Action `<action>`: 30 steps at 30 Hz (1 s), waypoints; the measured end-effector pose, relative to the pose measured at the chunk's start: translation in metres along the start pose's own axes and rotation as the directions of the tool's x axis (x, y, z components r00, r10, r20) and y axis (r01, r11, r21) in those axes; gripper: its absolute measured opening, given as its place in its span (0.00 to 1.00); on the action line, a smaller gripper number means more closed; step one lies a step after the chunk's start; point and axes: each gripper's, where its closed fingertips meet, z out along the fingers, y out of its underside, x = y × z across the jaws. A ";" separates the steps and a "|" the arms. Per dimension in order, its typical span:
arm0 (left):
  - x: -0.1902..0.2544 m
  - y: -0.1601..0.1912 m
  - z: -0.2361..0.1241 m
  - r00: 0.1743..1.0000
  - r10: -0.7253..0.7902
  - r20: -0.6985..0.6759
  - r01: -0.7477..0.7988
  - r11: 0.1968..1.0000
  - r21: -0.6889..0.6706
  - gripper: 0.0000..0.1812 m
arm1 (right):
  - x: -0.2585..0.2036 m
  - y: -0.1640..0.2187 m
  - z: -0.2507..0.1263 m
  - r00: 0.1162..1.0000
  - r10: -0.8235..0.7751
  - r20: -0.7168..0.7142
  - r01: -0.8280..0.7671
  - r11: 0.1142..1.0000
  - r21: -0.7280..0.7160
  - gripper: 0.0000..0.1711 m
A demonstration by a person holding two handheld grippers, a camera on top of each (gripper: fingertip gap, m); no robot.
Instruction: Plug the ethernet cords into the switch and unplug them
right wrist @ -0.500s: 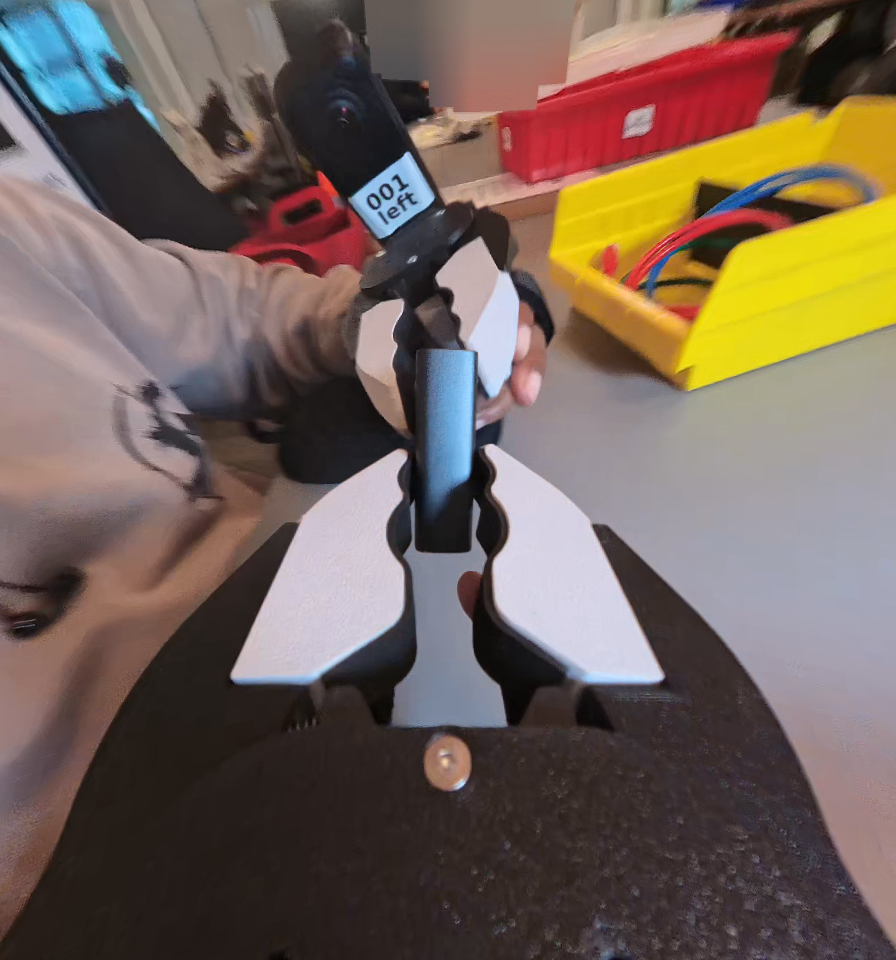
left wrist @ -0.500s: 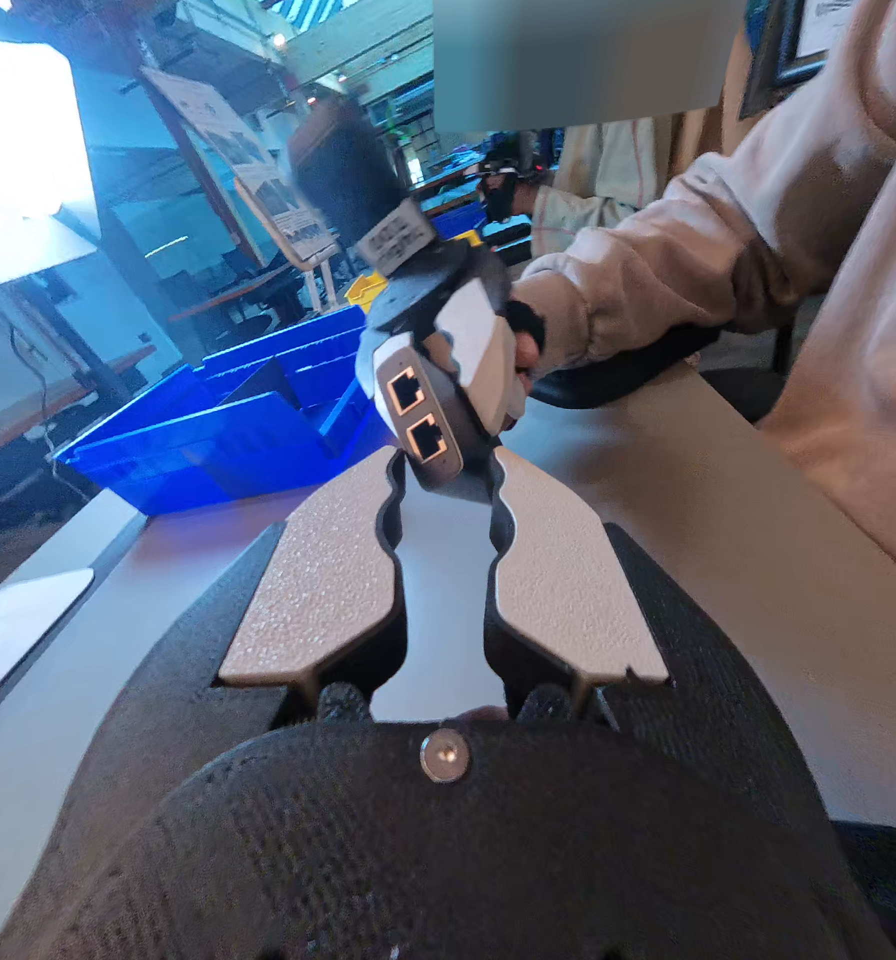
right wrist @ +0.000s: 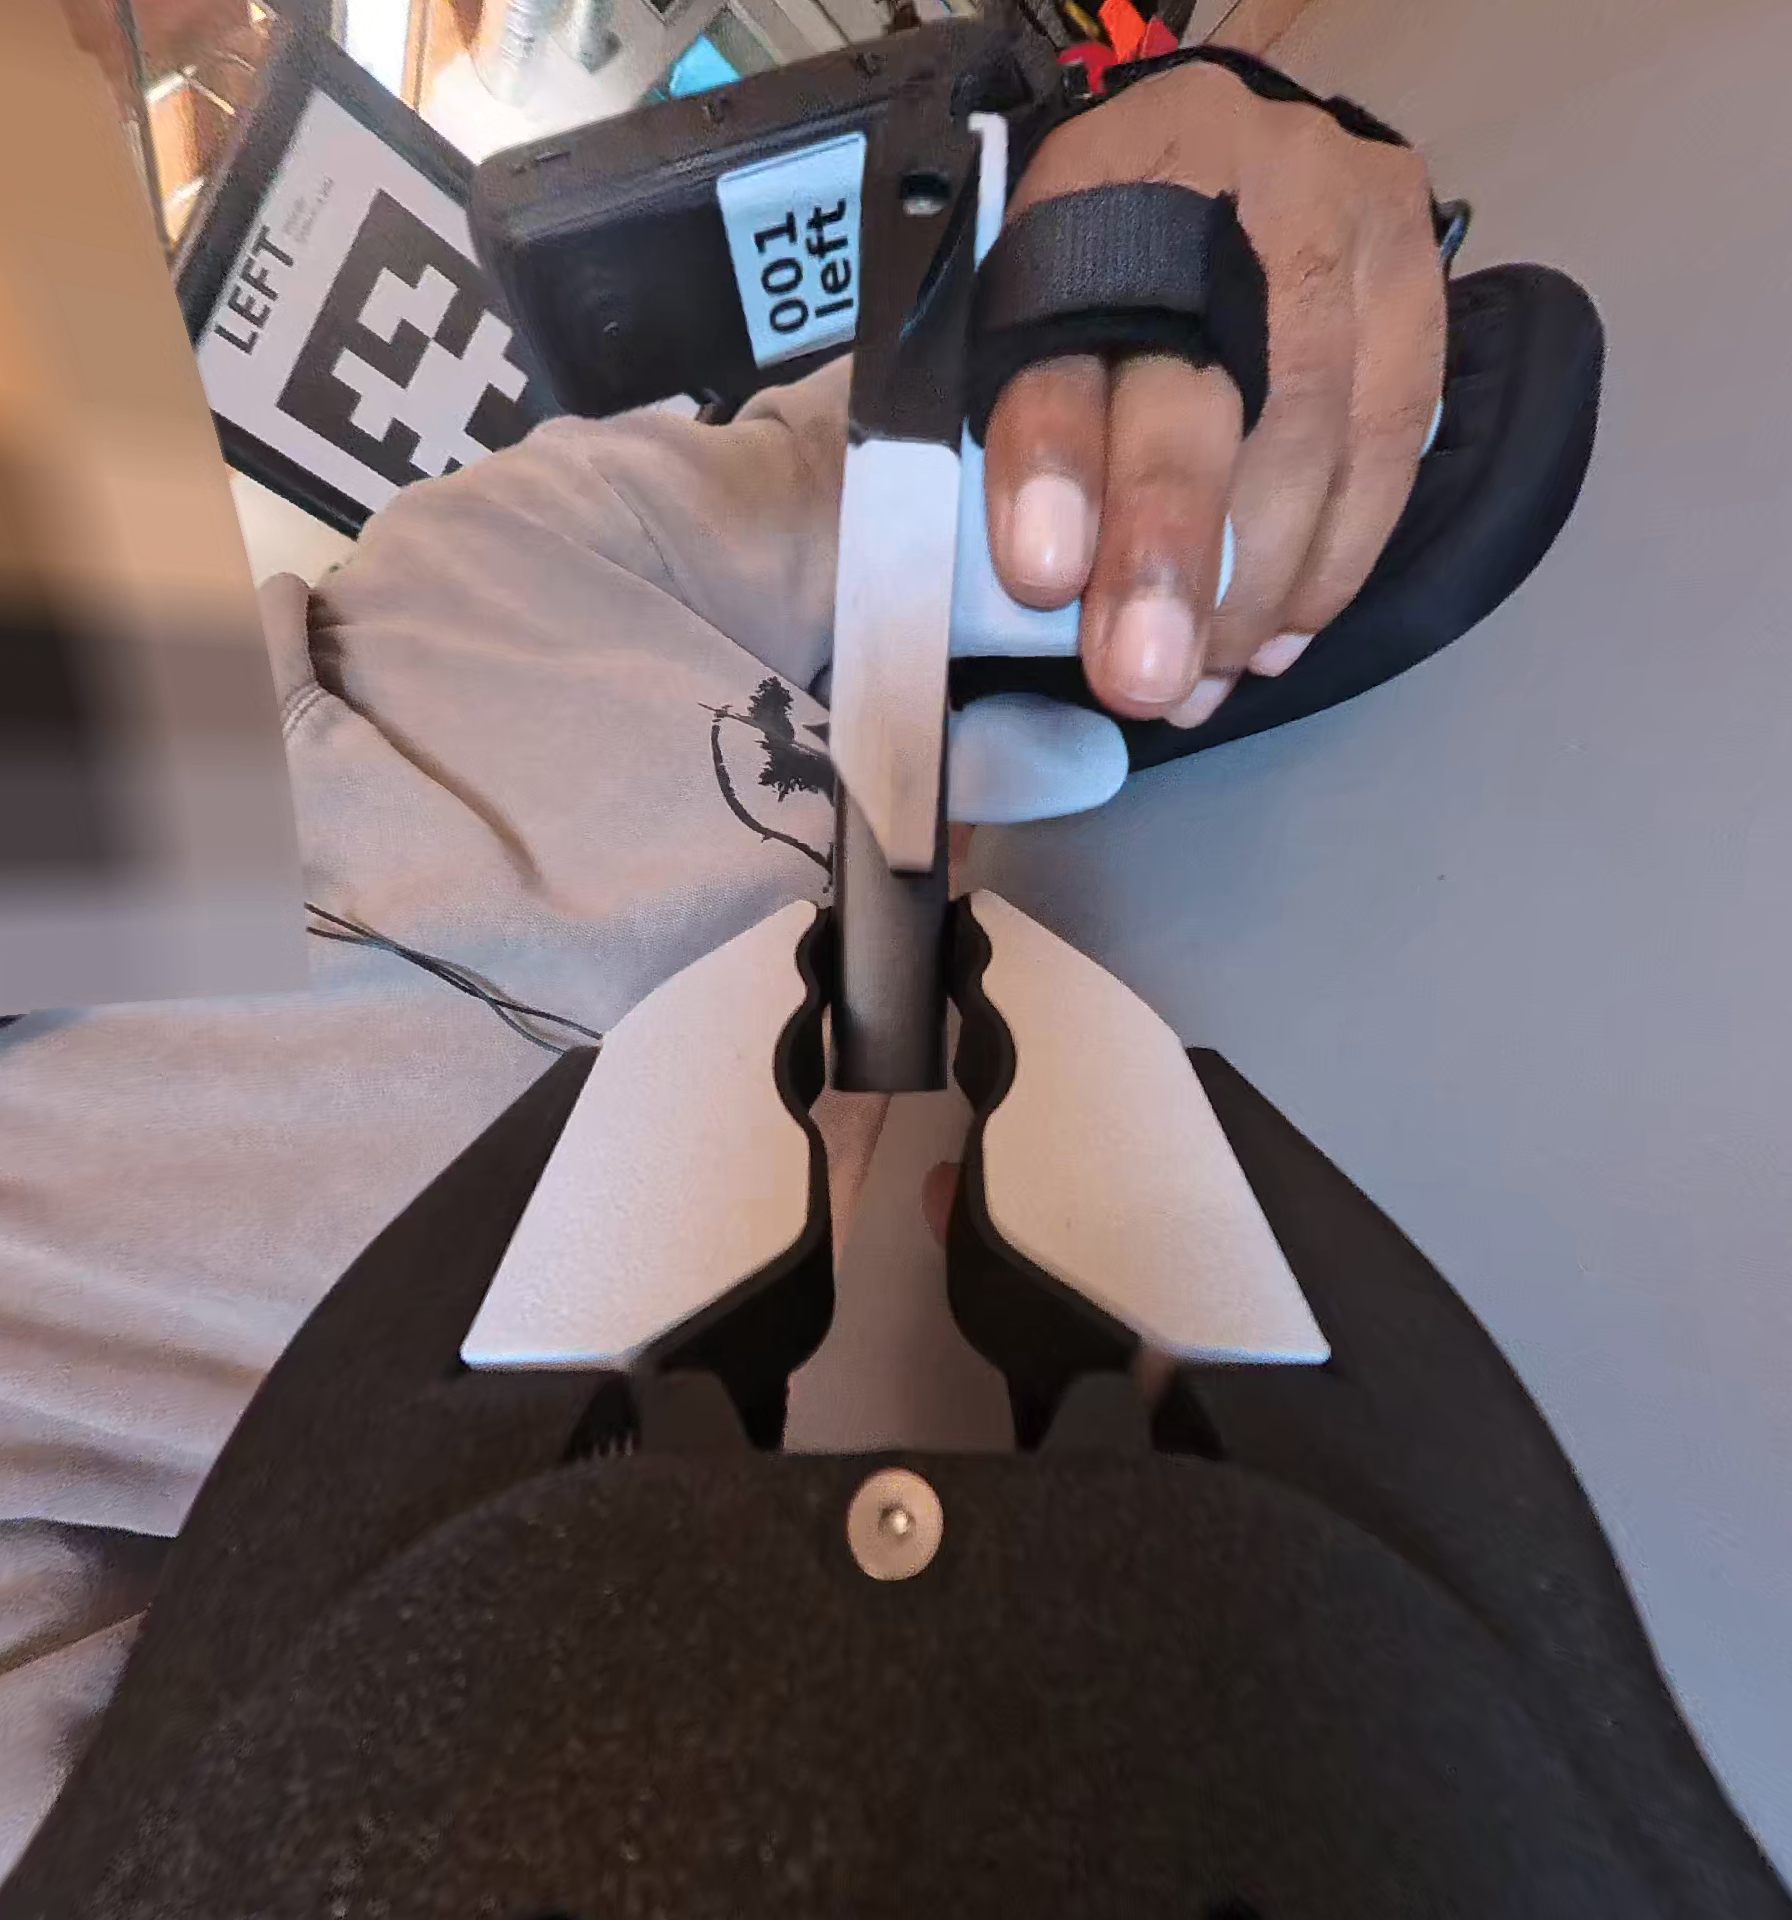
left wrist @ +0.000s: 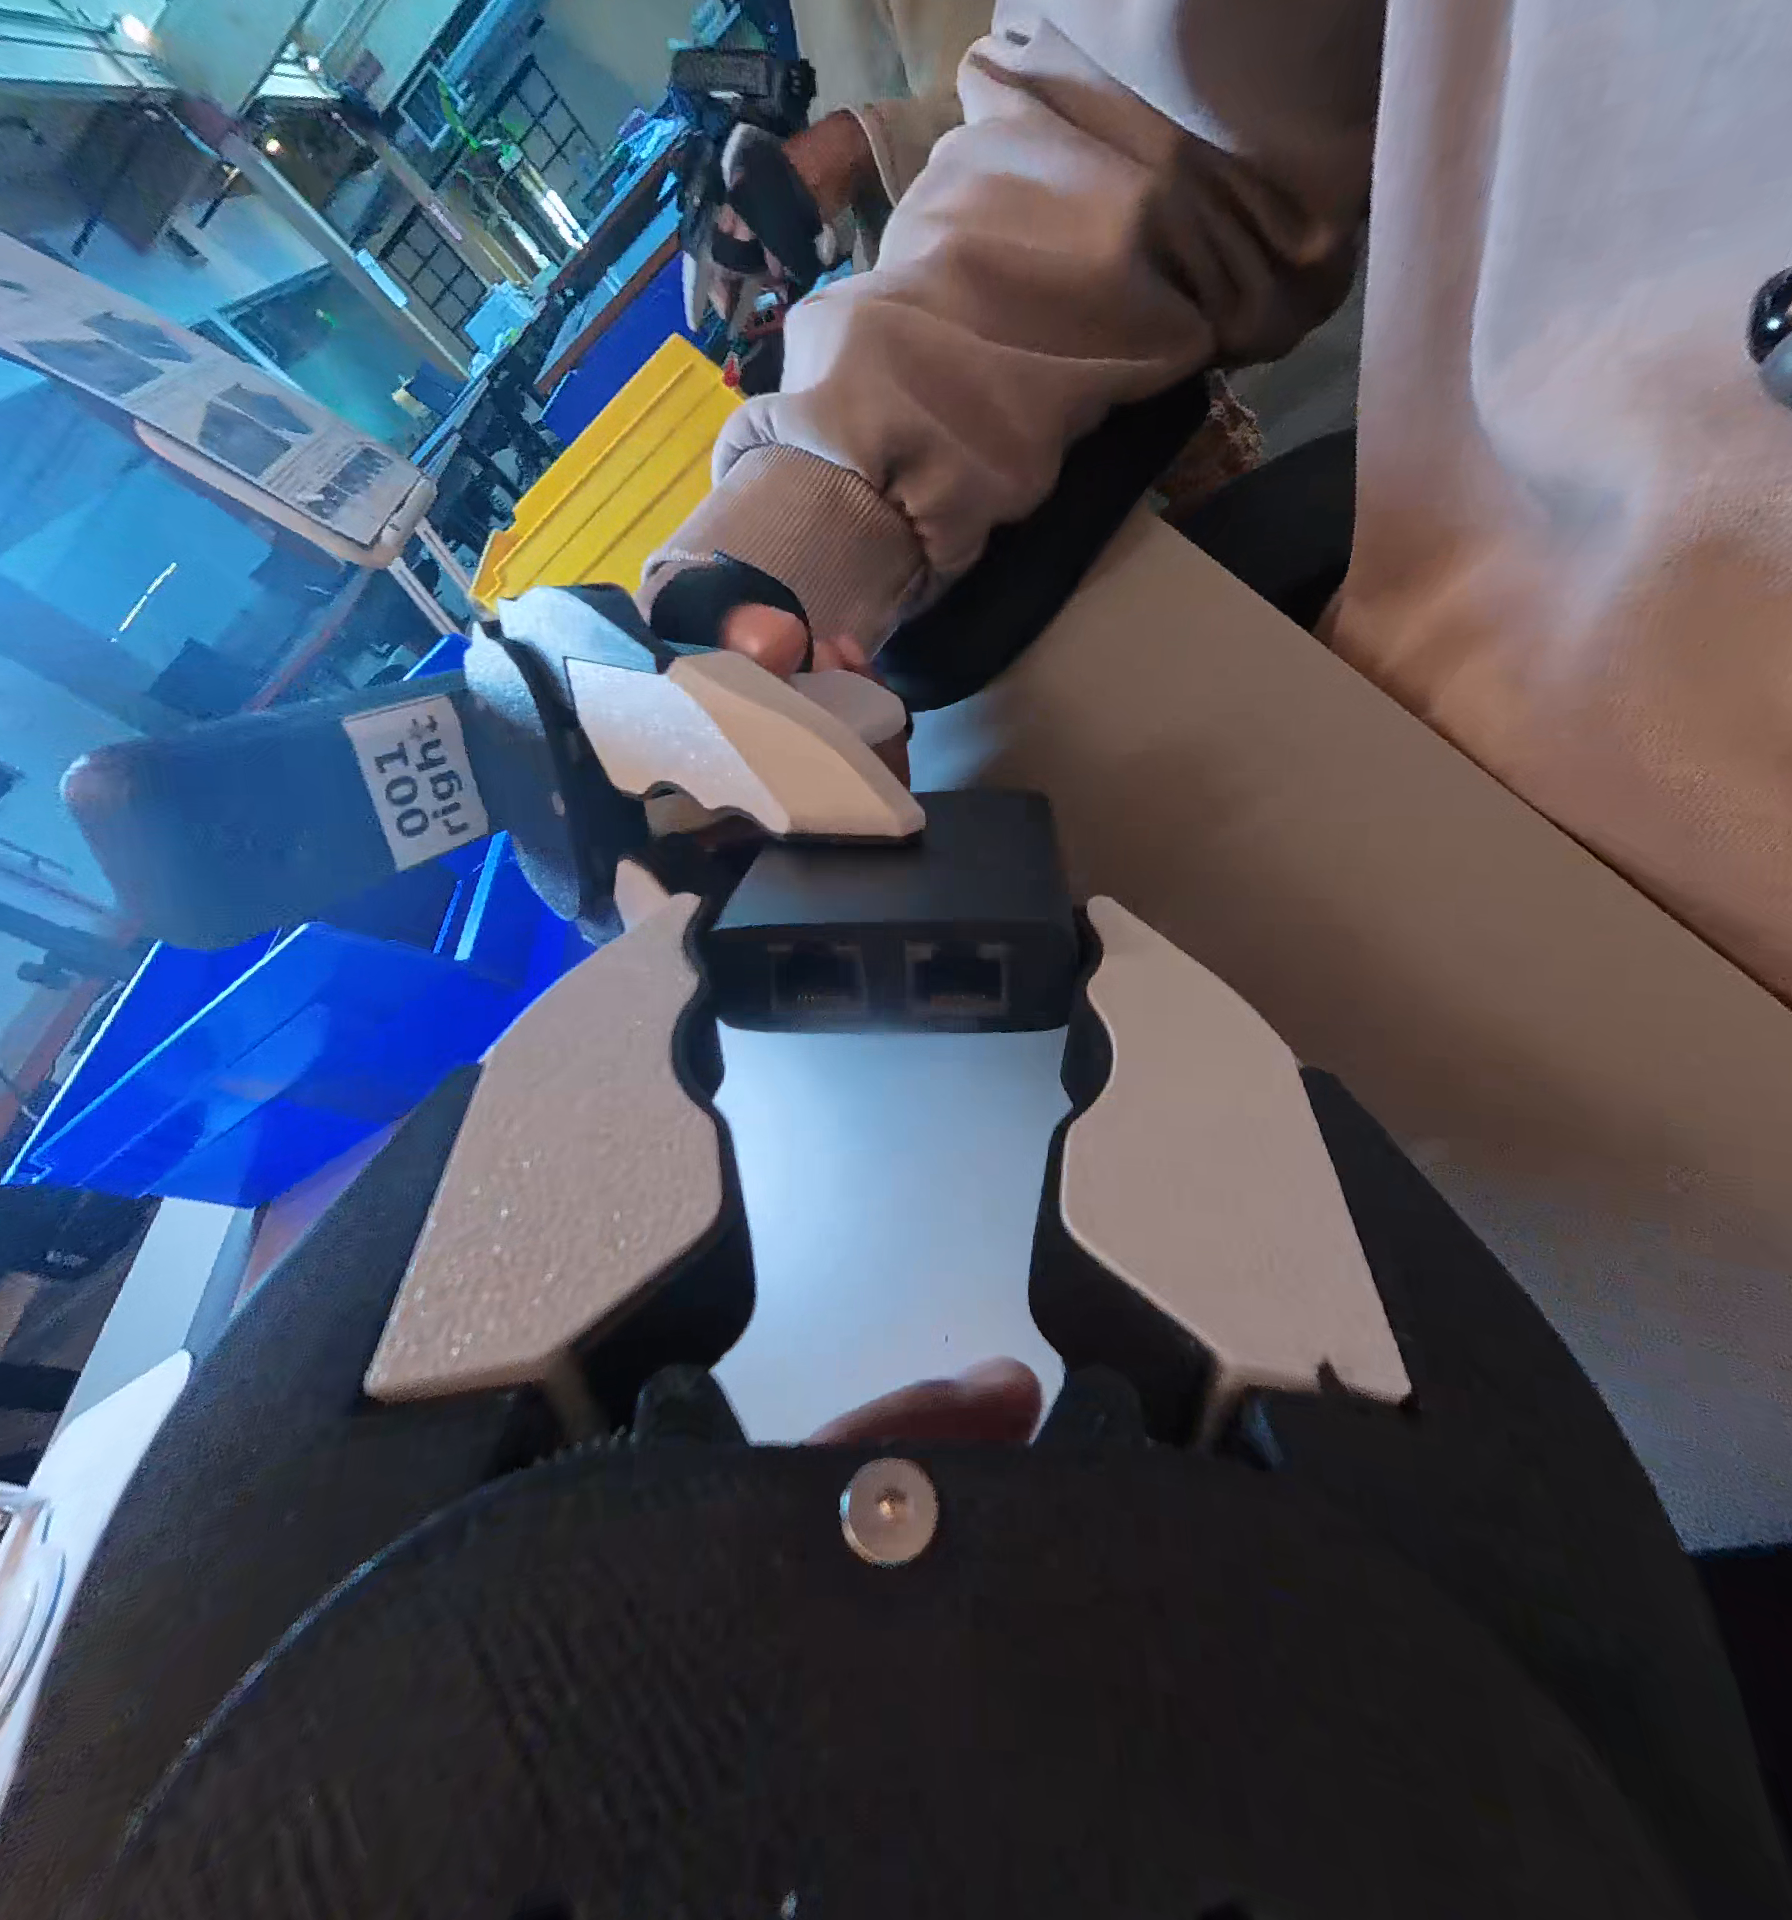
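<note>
While both hand-held grippers clamp switch (left wrist: 892, 914) | ports visible left-wrist only

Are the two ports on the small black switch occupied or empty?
Empty. Both ports of the small black switch show open sockets in the left wrist view, no plug or cord entering either.

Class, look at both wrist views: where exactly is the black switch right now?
The switch is held off the table between both grippers: left gripper across its port end, right gripper on the opposite end.
</note>
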 end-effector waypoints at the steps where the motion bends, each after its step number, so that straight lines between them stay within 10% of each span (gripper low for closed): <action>1: -0.002 0.001 0.000 1.000 -0.016 0.011 0.016 1.000 -0.002 0.35 | 0.001 -0.001 -0.001 1.000 0.002 -0.004 -0.002 1.000 0.011 0.12; 7: -0.051 0.007 -0.018 0.906 -0.406 0.120 0.389 0.910 0.142 0.35 | 0.018 -0.050 -0.038 0.894 -0.253 -0.369 0.345 0.915 0.209 0.30; 11: -0.082 0.023 -0.032 0.714 -0.686 0.136 0.645 0.722 0.251 0.35 | 0.024 -0.064 -0.066 0.352 -0.610 -0.710 0.732 0.652 -0.198 0.39; 18: -0.093 0.034 -0.024 0.461 -0.885 0.074 0.825 0.457 0.332 0.35 | 0.052 -0.076 -0.050 -0.289 -0.678 -0.676 0.651 0.379 -0.658 0.28; 22: -0.087 0.022 -0.021 0.399 -0.916 -0.032 0.865 0.365 0.346 0.35 | 0.047 -0.089 -0.048 -0.358 -0.632 -0.687 0.681 0.326 -0.656 0.13; 30: -0.081 0.017 -0.020 0.434 -0.898 -0.067 0.862 0.393 0.321 0.35 | 0.040 -0.085 -0.047 -0.315 -0.667 -0.675 0.694 0.323 -0.643 0.13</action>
